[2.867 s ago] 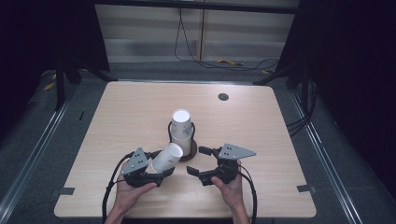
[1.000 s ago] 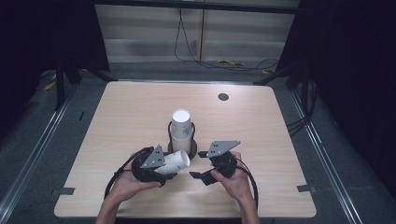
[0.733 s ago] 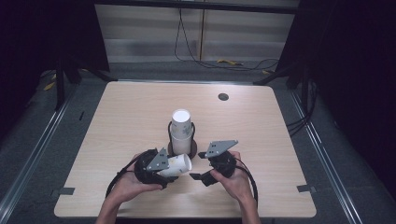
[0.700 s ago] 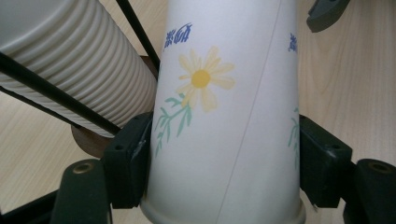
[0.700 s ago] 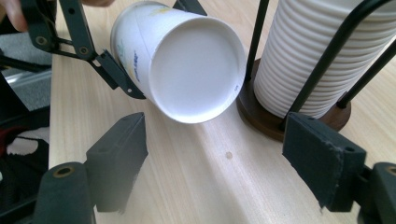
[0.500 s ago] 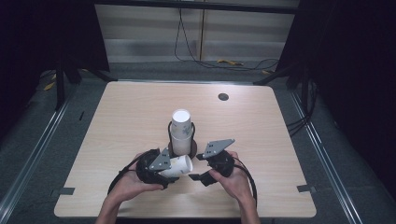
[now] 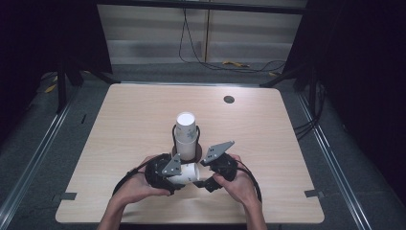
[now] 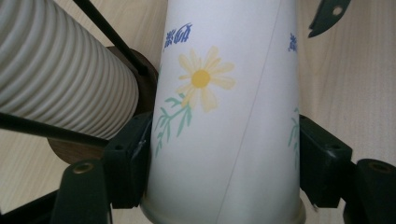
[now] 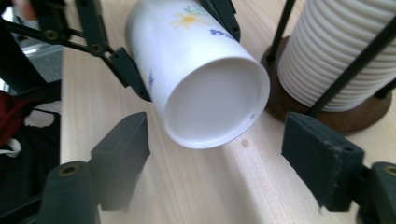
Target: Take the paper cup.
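My left gripper (image 7: 178,173) has its jaws clamped on the cup (image 7: 186,173), lying sideways low over the tabletop (image 7: 119,124), long axis pointing at 3 o'clock. Right gripper (image 9: 224,154), jaws wide and empty, faces the cup's base; stack (image 7: 187,136) at 12.

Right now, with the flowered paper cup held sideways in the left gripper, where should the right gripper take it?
Probably the closed bottom end of the paper cup, which faces the open right gripper. Come straight along the cup's axis and close across that rim, clear of the left gripper clamping the other end.
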The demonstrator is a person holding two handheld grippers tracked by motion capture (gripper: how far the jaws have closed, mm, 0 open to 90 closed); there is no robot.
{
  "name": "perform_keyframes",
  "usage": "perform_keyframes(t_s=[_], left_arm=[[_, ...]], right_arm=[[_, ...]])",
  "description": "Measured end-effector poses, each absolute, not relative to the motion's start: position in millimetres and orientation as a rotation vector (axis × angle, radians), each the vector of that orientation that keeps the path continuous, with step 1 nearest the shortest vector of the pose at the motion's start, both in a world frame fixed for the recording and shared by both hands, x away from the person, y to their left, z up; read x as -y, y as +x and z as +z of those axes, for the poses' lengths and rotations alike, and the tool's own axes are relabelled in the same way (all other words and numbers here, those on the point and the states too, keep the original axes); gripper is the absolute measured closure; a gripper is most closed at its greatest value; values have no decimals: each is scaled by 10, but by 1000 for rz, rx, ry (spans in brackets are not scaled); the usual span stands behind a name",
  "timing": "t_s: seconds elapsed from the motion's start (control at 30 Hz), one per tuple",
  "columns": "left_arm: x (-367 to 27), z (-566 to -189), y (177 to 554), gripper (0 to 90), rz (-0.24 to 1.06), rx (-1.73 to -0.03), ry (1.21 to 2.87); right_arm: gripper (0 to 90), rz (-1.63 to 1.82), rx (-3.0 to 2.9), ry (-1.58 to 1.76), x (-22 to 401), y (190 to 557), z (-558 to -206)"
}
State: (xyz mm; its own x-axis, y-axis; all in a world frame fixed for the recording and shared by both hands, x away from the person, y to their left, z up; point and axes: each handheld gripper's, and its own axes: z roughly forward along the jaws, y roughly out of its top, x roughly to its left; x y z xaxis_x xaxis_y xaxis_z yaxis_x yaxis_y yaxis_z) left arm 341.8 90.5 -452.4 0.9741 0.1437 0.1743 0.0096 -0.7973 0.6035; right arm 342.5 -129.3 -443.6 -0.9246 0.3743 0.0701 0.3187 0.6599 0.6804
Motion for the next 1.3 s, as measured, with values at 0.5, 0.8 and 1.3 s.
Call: perform_keyframes(t_s=[0.5,0.8,1.3], left_arm=[[-769,-4543,3386,295,278,-57,2520],[-762,-4549,3377,294,288,-48,2522],[-746,-4566,3360,285,287,-8,2515]], right_arm=[[237,1064,-2915,544,1174,3548,-4392],[295,1069,-2971,528,1161,3575,-4429],[319,1088,-3020,495,1157,3601,-4441]])
